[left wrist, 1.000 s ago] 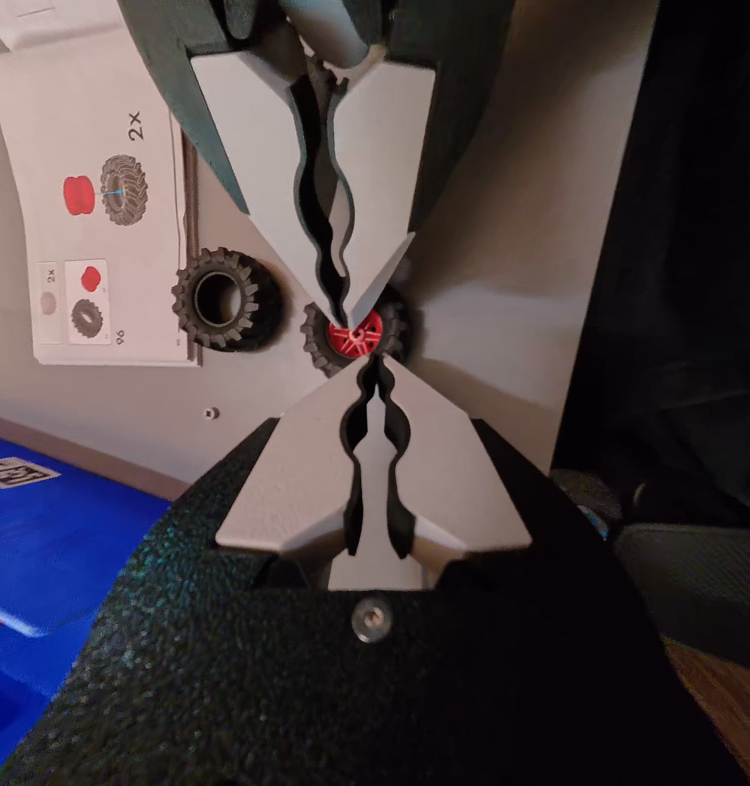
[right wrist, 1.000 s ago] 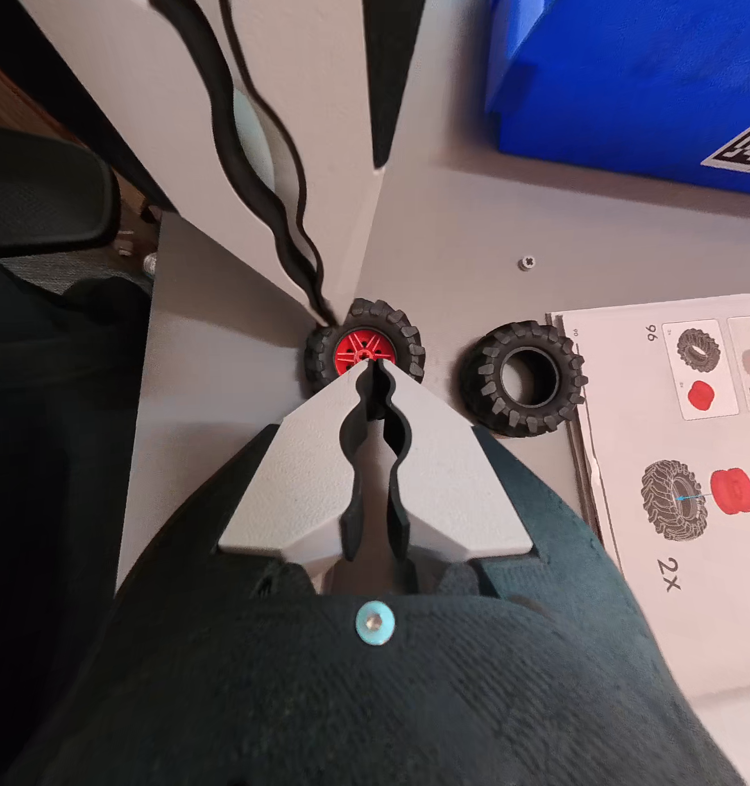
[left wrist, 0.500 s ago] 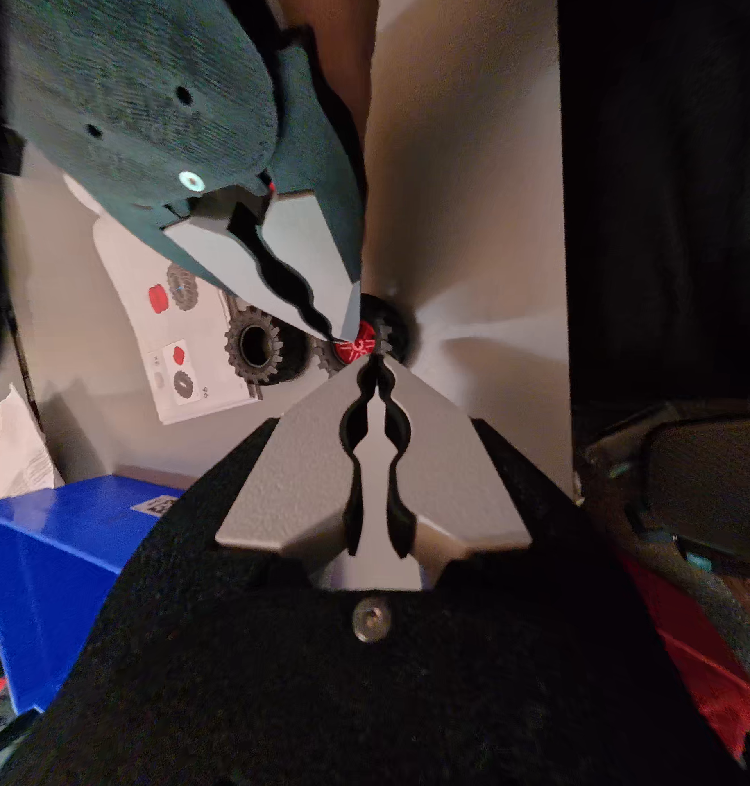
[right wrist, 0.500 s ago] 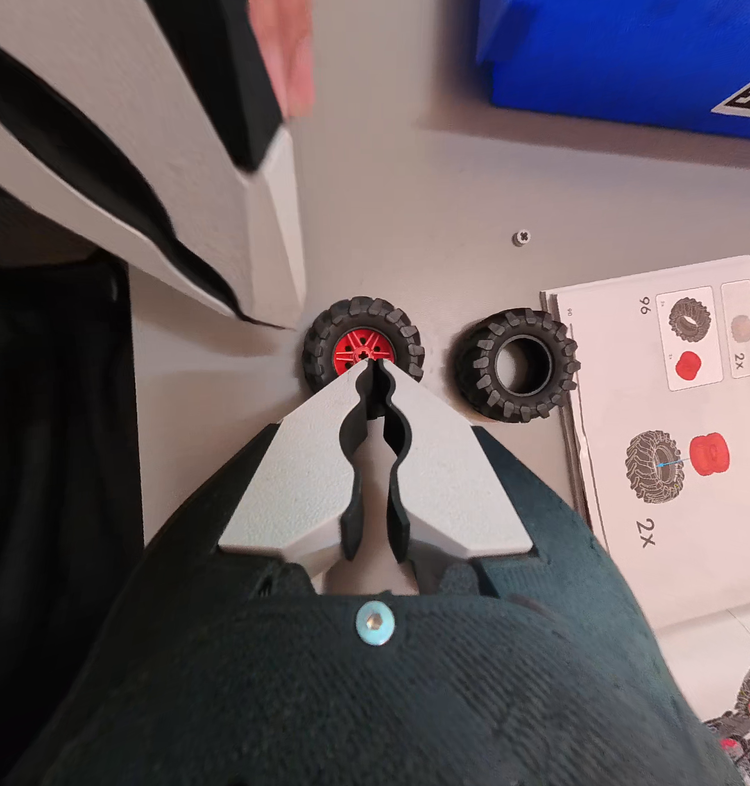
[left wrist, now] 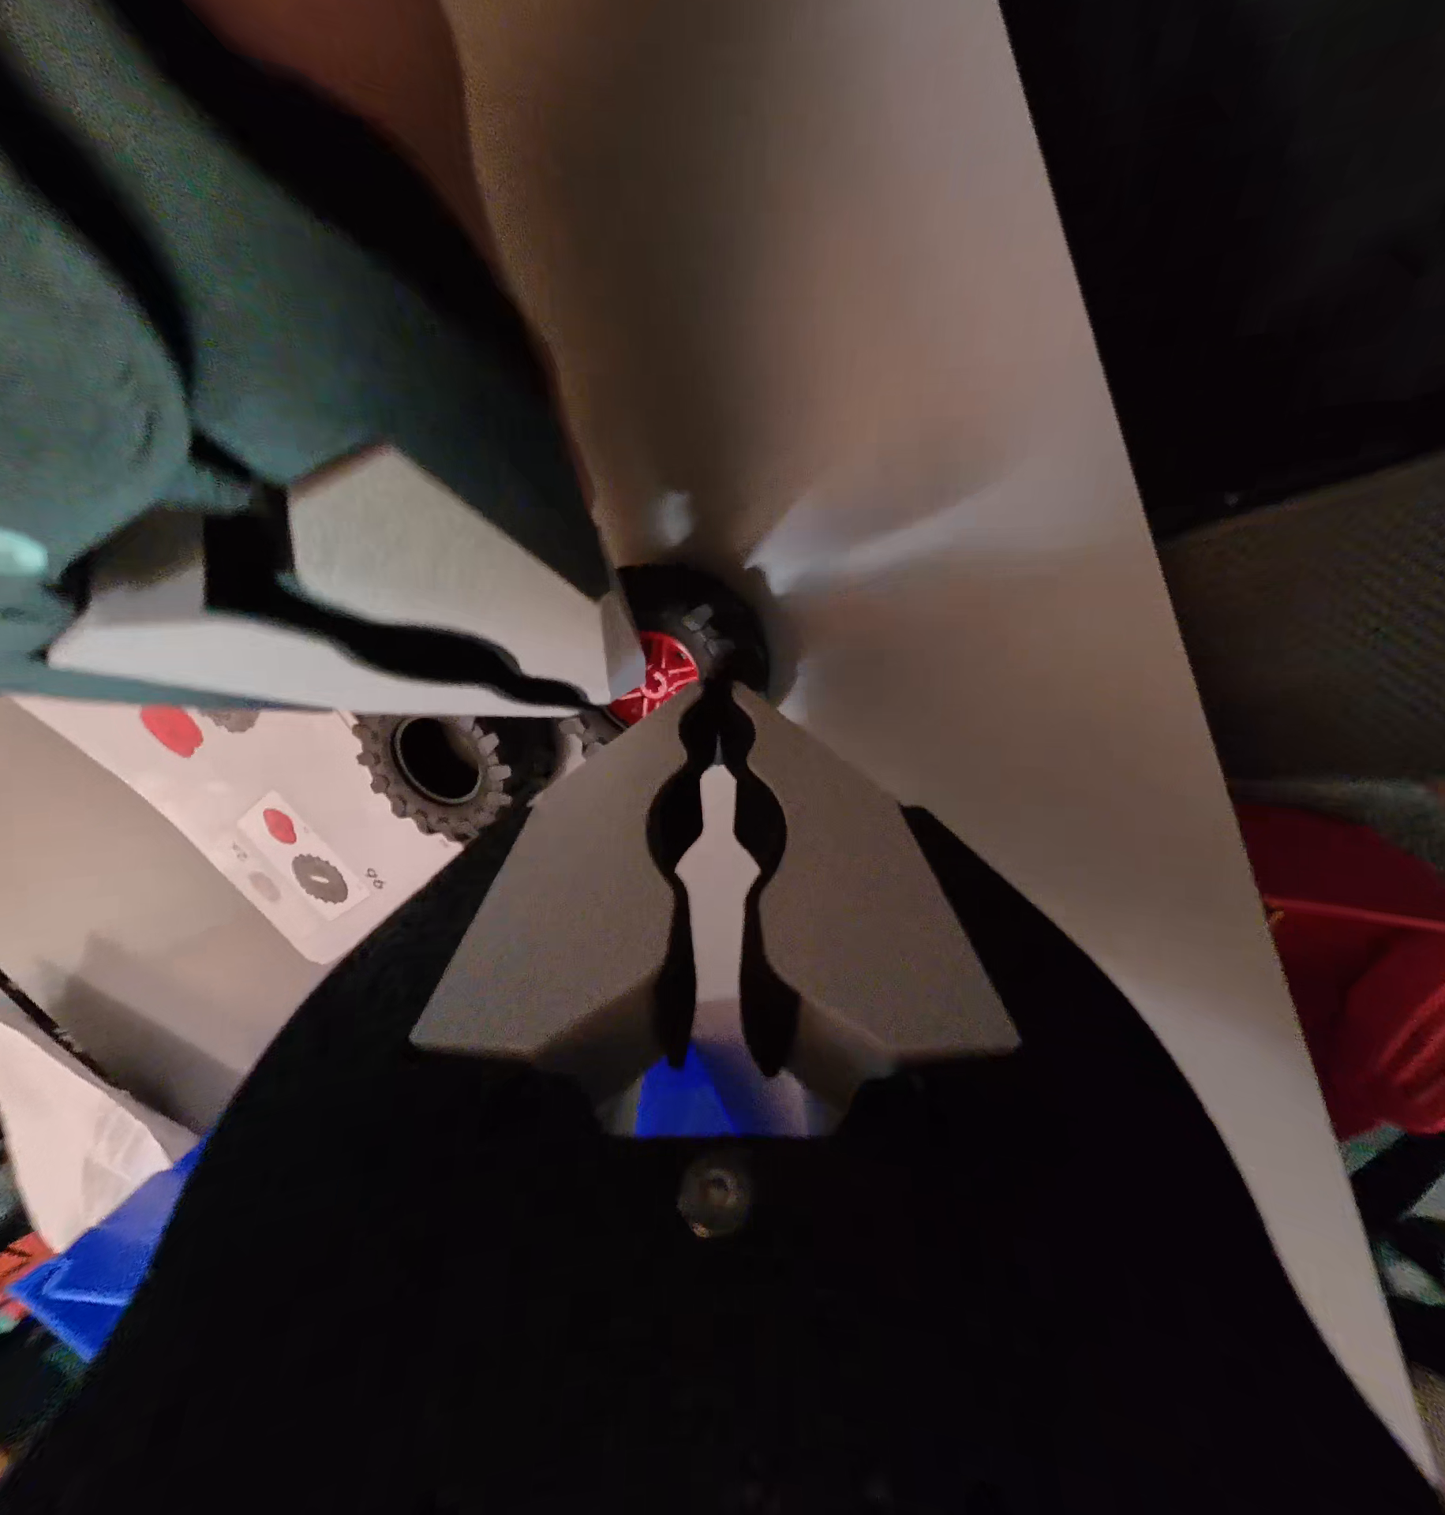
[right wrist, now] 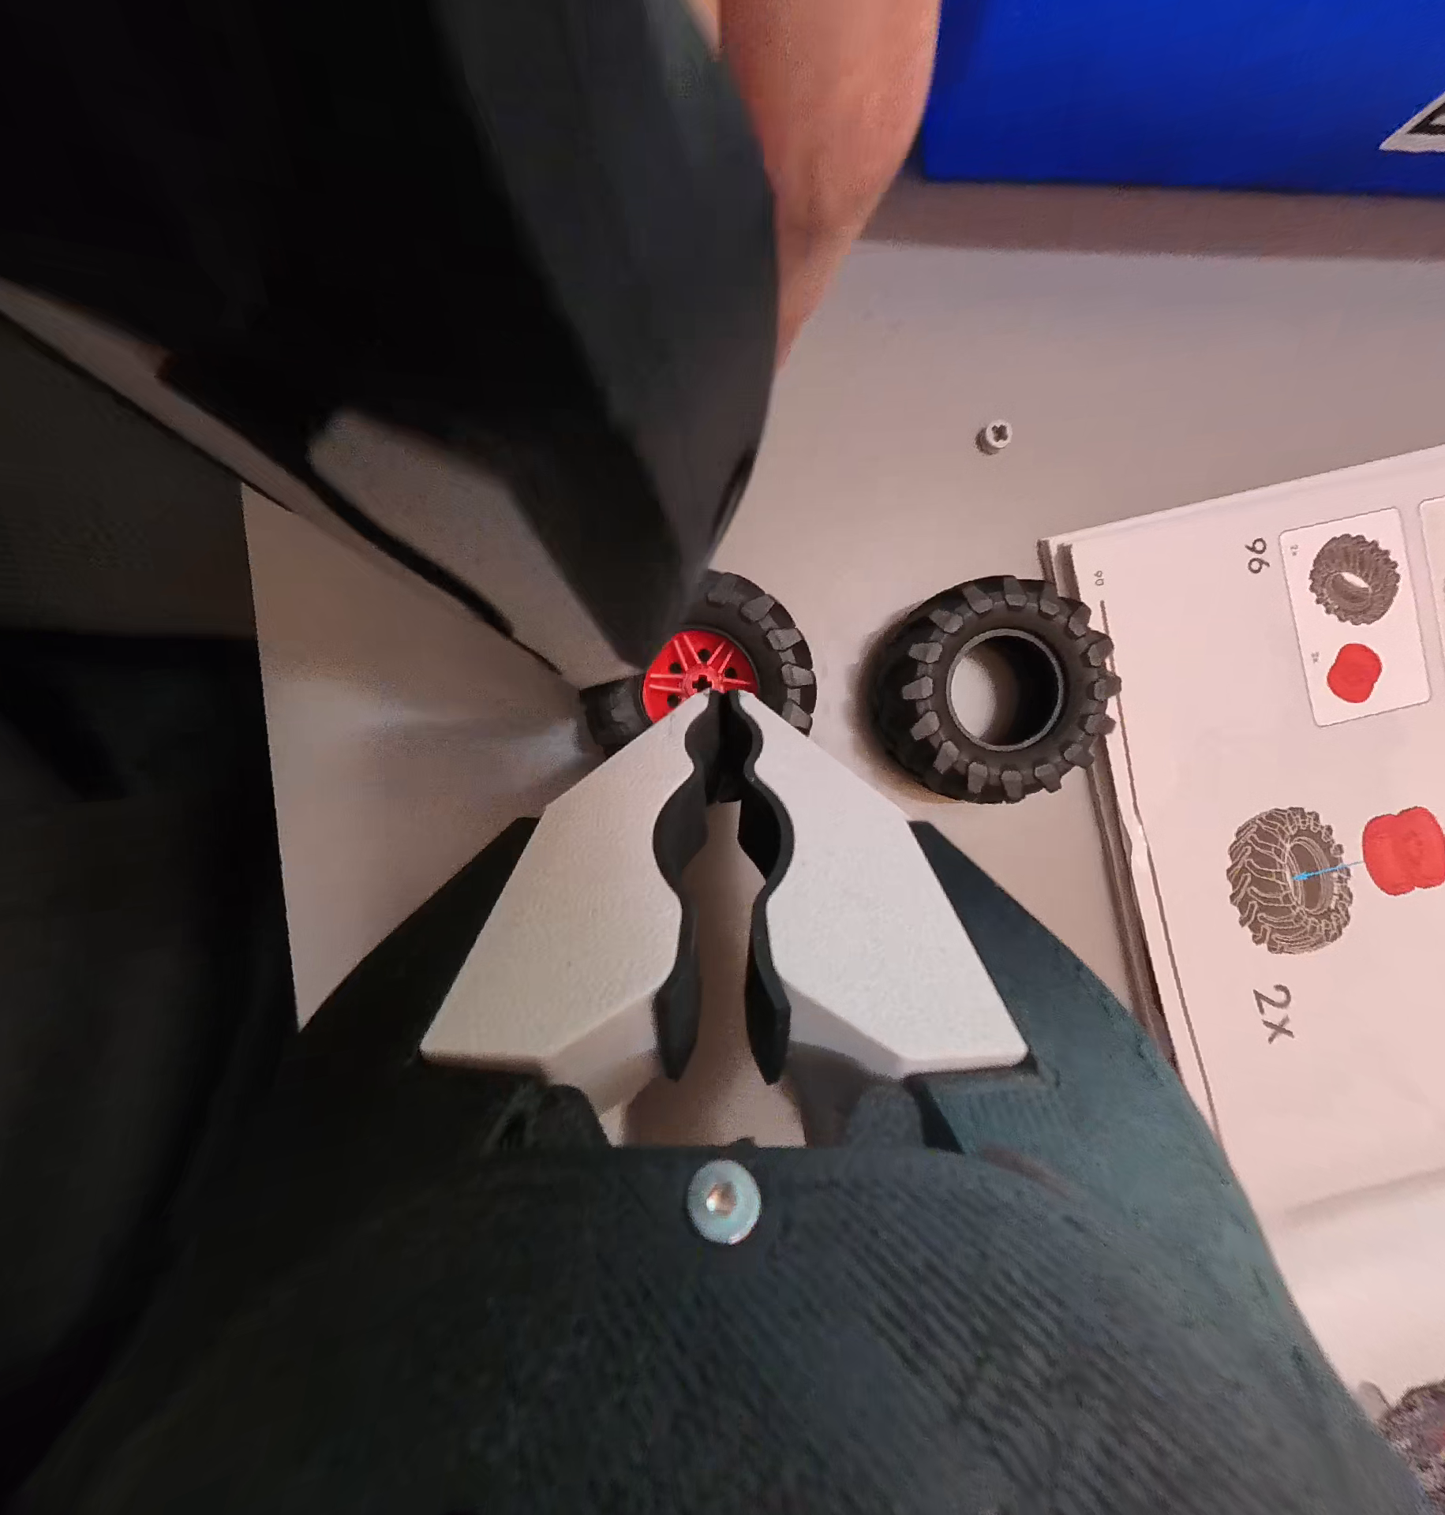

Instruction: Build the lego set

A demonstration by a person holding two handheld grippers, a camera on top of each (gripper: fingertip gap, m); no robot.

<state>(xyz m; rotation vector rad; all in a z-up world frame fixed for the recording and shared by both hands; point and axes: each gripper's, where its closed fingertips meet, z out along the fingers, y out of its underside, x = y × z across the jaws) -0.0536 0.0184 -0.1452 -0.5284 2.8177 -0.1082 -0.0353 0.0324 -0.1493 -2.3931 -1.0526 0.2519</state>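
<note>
A black tyre (right wrist: 772,648) with a red hub (right wrist: 694,668) pushed into it lies flat on the grey table. My right gripper (right wrist: 719,697) is shut, its tips resting on the hub's near edge. My left gripper (right wrist: 633,656) comes in from the upper left, shut, its tip at the hub's left edge. In the left wrist view, my left gripper (left wrist: 715,697) is shut against the red hub (left wrist: 661,676) and tyre (left wrist: 715,611), and the right gripper (left wrist: 608,697) meets it from the left. A second, empty black tyre (right wrist: 998,697) lies just right of the wheel and also shows in the left wrist view (left wrist: 436,762).
An open instruction booklet (right wrist: 1317,820) lies right of the empty tyre. A blue bin (right wrist: 1194,98) stands at the back. A small grey pin (right wrist: 993,434) lies on the table. A hand (right wrist: 825,164) holds the left gripper. The table edge (right wrist: 260,738) is close on the left.
My left gripper lifted off to the side, tilted, and has come back down onto the hub's left edge. My right gripper has stayed shut on the wheel.
</note>
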